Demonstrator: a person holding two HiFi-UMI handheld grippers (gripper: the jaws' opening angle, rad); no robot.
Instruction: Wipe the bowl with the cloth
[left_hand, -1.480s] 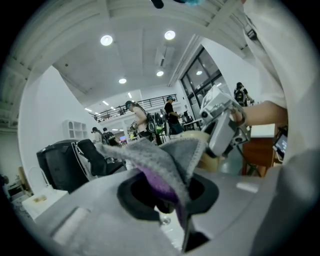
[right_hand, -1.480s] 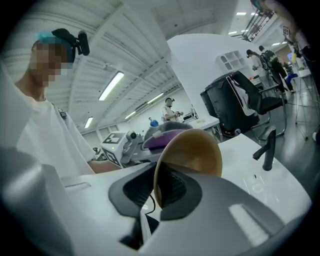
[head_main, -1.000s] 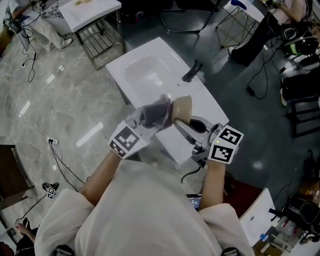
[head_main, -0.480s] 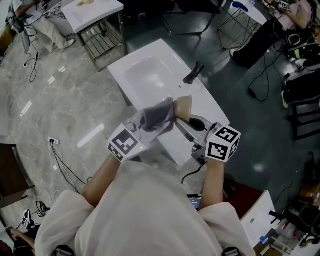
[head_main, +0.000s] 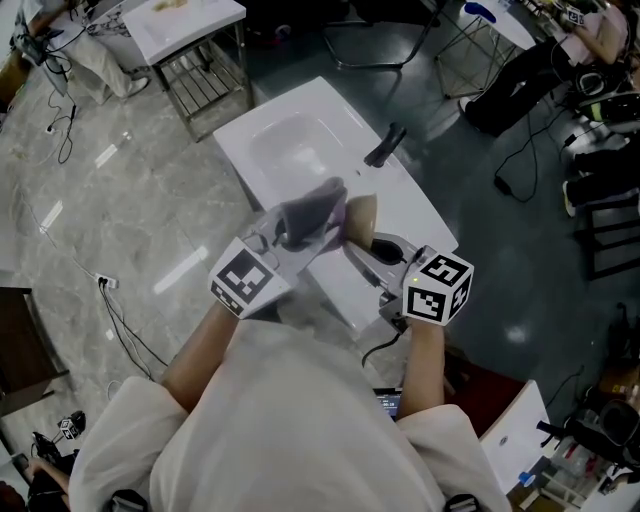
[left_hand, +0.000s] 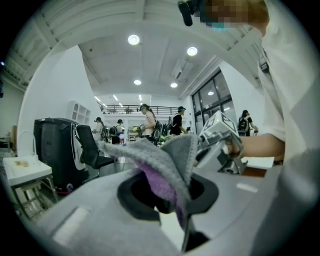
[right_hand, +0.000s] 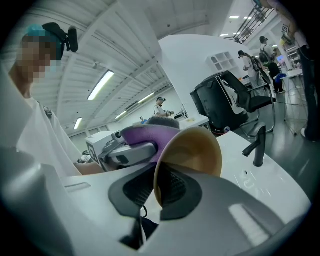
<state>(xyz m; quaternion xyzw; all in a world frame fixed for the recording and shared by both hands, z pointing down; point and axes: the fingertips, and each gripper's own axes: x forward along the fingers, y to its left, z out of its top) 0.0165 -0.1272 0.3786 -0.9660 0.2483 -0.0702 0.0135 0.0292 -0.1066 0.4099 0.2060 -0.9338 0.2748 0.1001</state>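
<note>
Right gripper view: my right gripper clamps the tan bowl, tilted on edge; my left gripper pinches the grey-purple cloth beside it, above the white sink counter and marble floor.

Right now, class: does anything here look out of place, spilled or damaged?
Nothing stands out. The right tongs grip the tan round bowl by its rim, and the left tongs hold the grey-and-purple cloth against it; no spill shows.

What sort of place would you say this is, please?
Probably an open-plan lab or workshop hall, not a home: a white washbasin stands free on a polished stone floor, loose cables trail beside it, and several people stand among office chairs behind.
</note>
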